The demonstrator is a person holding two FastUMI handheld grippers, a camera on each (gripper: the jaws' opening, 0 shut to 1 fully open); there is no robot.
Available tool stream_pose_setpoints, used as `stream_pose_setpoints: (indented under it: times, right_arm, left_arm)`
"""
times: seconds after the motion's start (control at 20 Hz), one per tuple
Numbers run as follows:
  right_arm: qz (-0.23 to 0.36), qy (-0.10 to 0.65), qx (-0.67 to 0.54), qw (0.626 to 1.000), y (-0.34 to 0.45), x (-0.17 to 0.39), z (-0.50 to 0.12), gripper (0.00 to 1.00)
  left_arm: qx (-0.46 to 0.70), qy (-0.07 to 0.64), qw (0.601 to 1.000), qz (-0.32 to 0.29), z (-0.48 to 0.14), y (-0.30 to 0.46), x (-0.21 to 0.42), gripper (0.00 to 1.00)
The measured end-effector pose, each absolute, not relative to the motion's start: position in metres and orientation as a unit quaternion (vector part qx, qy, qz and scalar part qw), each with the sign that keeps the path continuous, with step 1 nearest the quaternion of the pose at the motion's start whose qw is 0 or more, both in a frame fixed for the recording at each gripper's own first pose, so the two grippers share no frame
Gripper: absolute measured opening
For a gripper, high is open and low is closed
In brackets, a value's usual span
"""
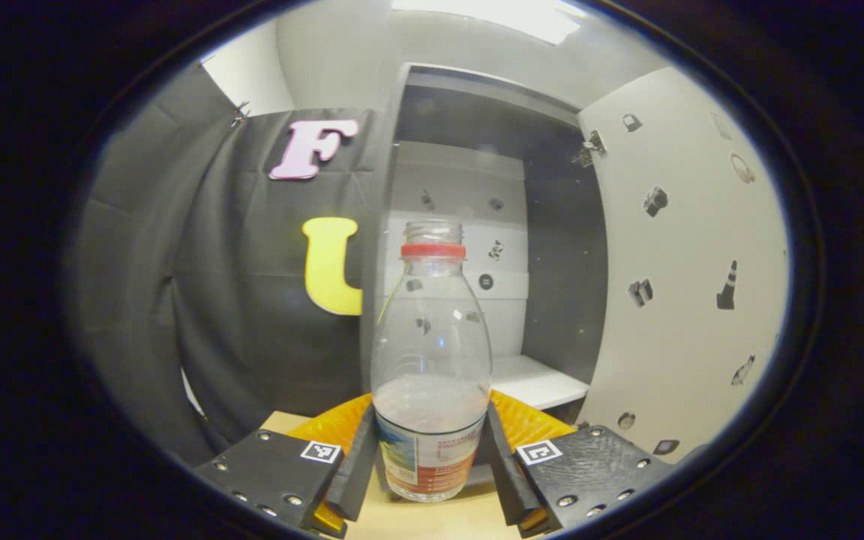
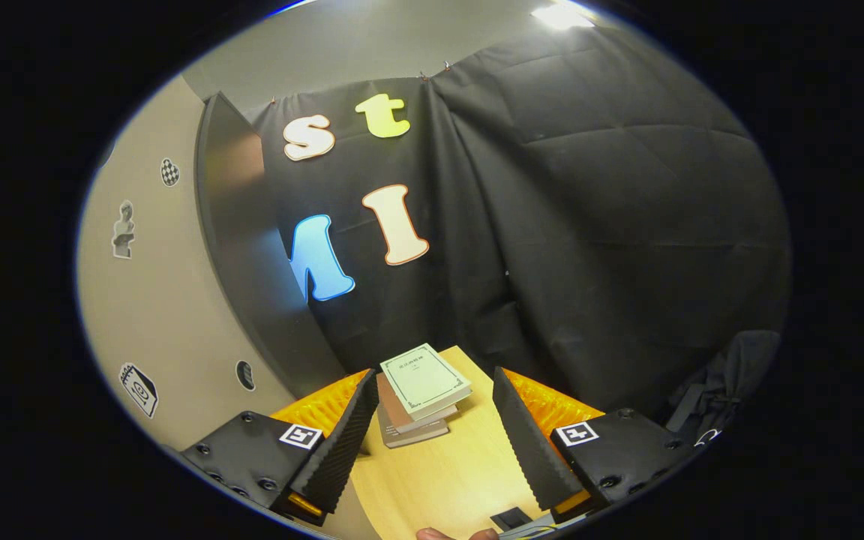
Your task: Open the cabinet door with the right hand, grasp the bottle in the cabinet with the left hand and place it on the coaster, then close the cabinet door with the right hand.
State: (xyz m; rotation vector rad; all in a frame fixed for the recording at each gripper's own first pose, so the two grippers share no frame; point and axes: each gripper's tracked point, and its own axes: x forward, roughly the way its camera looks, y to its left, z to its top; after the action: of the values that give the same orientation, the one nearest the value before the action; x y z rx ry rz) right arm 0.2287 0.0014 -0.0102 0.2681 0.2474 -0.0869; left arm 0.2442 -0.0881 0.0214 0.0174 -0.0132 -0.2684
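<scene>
One clear bottle (image 1: 432,375), no cap, red neck ring, label low on body, stands upright between the two fingers of the left gripper (image 1: 430,457); both fingers press its lower sides, so the gripper is pinching it. Bottle base sits at or just over the wooden table (image 1: 432,521), can't tell if touching. Behind it one cabinet (image 1: 477,247) with its one door (image 1: 683,270) swung wide to the right, white shelf inside, small stickers on door and back panel. Coaster can't be made out. Right gripper (image 2: 432,427) fingers spread apart, nothing between them, hovering over the table (image 2: 447,480). Ahead of it a stack of three books (image 2: 421,390), door edge at left.
</scene>
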Motion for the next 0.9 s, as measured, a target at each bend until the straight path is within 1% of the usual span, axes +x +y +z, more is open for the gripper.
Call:
stream_pose_setpoints:
  times: [0.15, 0.2, 0.25, 0.45, 0.6, 0.75, 0.8, 0.85, 0.9]
  right_arm:
    - [-0.052, 0.116, 0.116, 0.985, -0.002, 0.224, -0.009, 0.97]
    - [-0.056, 0.11, 0.112, 0.986, -0.002, 0.224, -0.008, 0.97]
    - [-0.058, 0.105, 0.112, 0.986, -0.003, 0.223, -0.006, 0.97]
    - [-0.065, 0.099, 0.113, 0.987, -0.003, 0.215, -0.01, 0.98]
    - [-0.069, 0.095, 0.117, 0.986, -0.005, 0.204, -0.012, 0.98]
    - [-0.08, 0.086, 0.13, 0.985, -0.009, 0.196, -0.014, 0.98]
    - [-0.082, 0.081, 0.133, 0.984, -0.009, 0.193, -0.012, 0.98]
    - [-0.088, 0.075, 0.13, 0.985, -0.012, 0.19, -0.011, 0.98]
    - [-0.09, 0.071, 0.124, 0.986, -0.014, 0.188, -0.012, 0.98]
  left_arm:
    - [0.007, 0.0, 0.996, -0.09, -0.017, -0.033, 0.222, 0.67]
    - [0.007, 0.01, 0.997, -0.074, -0.036, -0.014, 0.215, 0.7]
    - [0.004, 0.023, 0.998, -0.06, -0.058, 0.003, 0.208, 0.67]
    - [-0.027, 0.029, 0.999, -0.015, -0.123, 0.055, 0.189, 0.67]
    - [-0.023, 0.046, 0.999, 0.001, -0.177, 0.072, 0.18, 0.67]
    - [-0.005, 0.067, 0.998, 0.004, -0.225, 0.082, 0.179, 0.67]
    - [-0.003, 0.068, 0.998, 0.004, -0.238, 0.086, 0.177, 0.7]
    - [0.001, 0.068, 0.998, 0.008, -0.248, 0.09, 0.174, 0.67]
    - [0.005, 0.07, 0.997, 0.013, -0.258, 0.094, 0.173, 0.7]
